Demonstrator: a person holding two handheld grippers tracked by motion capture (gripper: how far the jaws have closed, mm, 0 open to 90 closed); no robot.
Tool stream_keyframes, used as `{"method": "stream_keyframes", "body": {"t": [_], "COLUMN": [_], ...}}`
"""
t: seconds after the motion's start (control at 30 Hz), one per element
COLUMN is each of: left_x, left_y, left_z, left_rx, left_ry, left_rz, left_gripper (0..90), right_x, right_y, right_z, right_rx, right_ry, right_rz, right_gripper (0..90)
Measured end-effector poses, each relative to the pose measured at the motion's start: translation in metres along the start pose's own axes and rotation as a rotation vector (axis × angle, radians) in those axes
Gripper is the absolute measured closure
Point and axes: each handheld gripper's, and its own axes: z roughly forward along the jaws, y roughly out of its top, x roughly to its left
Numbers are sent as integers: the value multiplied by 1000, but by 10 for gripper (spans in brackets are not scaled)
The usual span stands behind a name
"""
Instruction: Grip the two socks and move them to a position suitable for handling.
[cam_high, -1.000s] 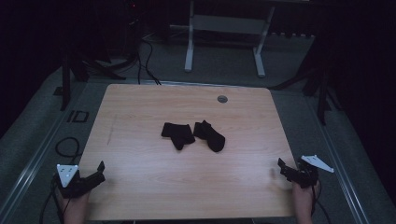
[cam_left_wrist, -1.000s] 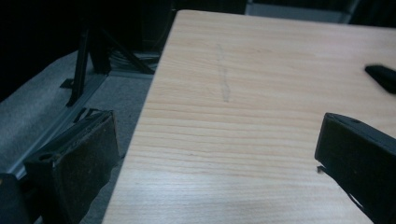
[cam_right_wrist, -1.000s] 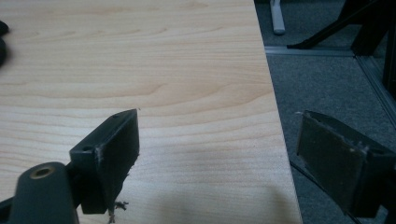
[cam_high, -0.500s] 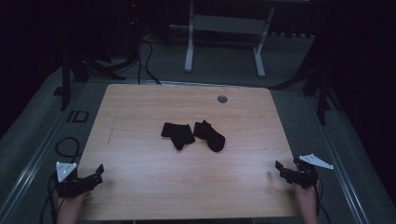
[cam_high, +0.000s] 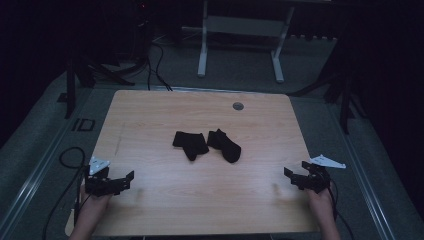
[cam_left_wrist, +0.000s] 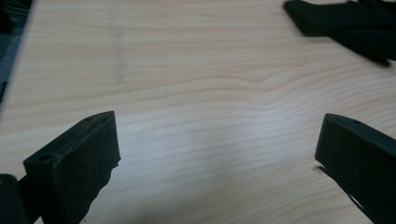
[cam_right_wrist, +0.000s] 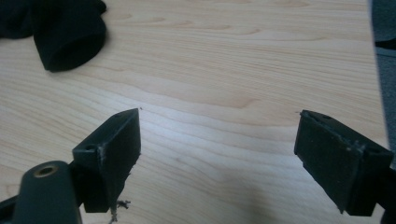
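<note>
Left tongs (cam_high: 131, 176) moved forward; both tongs wide, empty; socks (cam_left_wrist: 345, 23) cut off.

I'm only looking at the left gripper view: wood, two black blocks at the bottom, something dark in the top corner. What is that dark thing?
Observer: It is a black sock, lying flat near the middle of the table.
Operator: Just the one?
Observer: No, a second black sock lies beside it, on the side toward the right tongs.
Operator: Are those right tongs holding anything?
Observer: No. In the right gripper view their jaws stand wide apart over bare wood, with the open cuff of the second sock ahead of them.
Operator: And where are my tongs?
Observer: The left tongs sit near the table's front left corner, open, well short of the socks.
</note>
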Motion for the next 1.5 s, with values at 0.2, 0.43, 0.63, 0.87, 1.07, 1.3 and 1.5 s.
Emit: {"method": "stream_keyframes", "body": {"t": [0.2, 0.43, 0.63, 0.87, 1.07, 1.3, 1.5], "left_x": [-11, -30, -46, -63, -78, -95, -110], "left_y": [20, 40, 52, 65, 72, 84, 96], "left_z": [14, 34, 50, 65, 78, 91, 104], "left_rx": [23, 42, 44, 57, 73, 86, 111], "left_ry": [-56, -97, -144, -171, -188, -214, -244], "left_rz": [29, 91, 113, 152, 182, 192, 219], "left_gripper": [2, 2, 3, 4, 3, 4, 7], "right_x": [10, 24, 31, 39, 48, 55, 59], "right_y": [10, 20, 27, 36, 40, 46, 58], "right_z": [11, 25, 35, 46, 58, 75, 86], "right_rx": [32, 62, 74, 87, 112, 148, 144], "right_ry": [59, 99, 128, 168, 212, 251, 270], "right_rz": [-30, -87, -78, -77, -96, -105, -96], "right_gripper": [148, 148, 134, 139, 139, 139, 137]}}
